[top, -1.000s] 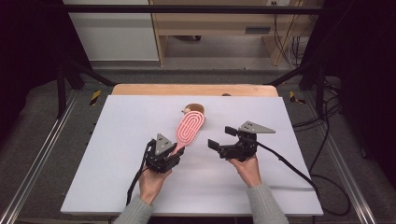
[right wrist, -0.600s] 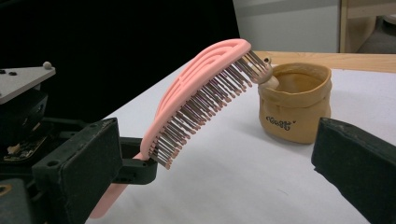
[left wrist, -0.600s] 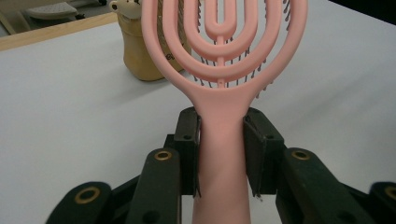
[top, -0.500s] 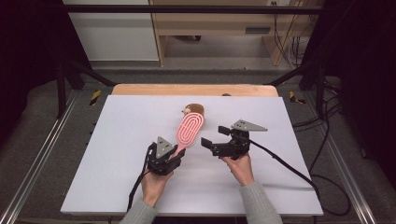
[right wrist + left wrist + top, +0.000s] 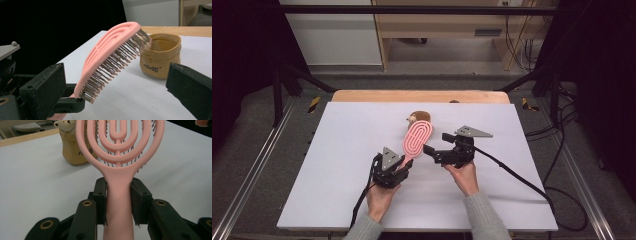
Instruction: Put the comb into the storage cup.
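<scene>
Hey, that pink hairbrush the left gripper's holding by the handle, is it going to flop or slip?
The pink hairbrush probably stays stiff: held by its handle alone, its head stands out unsagging. Its open loops suggest it is light. The left gripper clamps a smooth handle, so it might twist if the right gripper nudges it.

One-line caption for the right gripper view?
Open right gripper faces the pink oval bristled hairbrush, tan fabric pouch behind.

Dark lettering marks the tan pouch (image 5: 160,57), too blurred to read.
</scene>
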Demonstrator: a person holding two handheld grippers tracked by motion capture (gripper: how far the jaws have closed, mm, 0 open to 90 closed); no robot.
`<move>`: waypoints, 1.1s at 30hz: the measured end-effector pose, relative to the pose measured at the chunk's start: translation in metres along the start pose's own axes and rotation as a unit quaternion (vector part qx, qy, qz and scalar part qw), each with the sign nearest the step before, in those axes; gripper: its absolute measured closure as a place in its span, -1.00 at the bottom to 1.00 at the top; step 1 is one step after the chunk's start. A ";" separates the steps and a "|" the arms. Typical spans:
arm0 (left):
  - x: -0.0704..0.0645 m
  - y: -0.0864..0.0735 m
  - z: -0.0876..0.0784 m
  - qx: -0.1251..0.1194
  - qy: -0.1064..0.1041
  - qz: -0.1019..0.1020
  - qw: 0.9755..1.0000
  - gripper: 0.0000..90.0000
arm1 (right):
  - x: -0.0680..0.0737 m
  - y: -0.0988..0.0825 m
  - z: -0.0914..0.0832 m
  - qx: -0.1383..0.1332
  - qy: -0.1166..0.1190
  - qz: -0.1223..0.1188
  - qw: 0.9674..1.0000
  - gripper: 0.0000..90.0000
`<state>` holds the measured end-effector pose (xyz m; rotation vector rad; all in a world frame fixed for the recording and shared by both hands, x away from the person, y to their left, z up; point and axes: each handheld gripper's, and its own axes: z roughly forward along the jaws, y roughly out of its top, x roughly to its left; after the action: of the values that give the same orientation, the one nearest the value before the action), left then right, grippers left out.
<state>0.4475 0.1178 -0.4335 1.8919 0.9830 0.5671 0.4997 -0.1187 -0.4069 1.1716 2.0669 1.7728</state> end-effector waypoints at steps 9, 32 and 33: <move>-0.008 0.003 0.001 -0.007 -0.002 0.007 1.000 0.53 | 0.004 0.003 0.010 0.007 0.003 0.002 1.000 -0.86; -0.025 0.007 0.002 -0.022 -0.011 0.019 1.000 0.53 | 0.002 0.004 0.012 0.030 0.025 0.019 0.999 -0.21; -0.026 0.007 0.002 -0.024 -0.012 0.019 0.999 0.53 | 0.002 0.005 0.012 0.036 0.030 0.027 0.999 -0.14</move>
<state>0.4372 0.0937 -0.4283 1.8733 0.9126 0.5845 0.5080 -0.1082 -0.4053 1.2195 2.1706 1.7926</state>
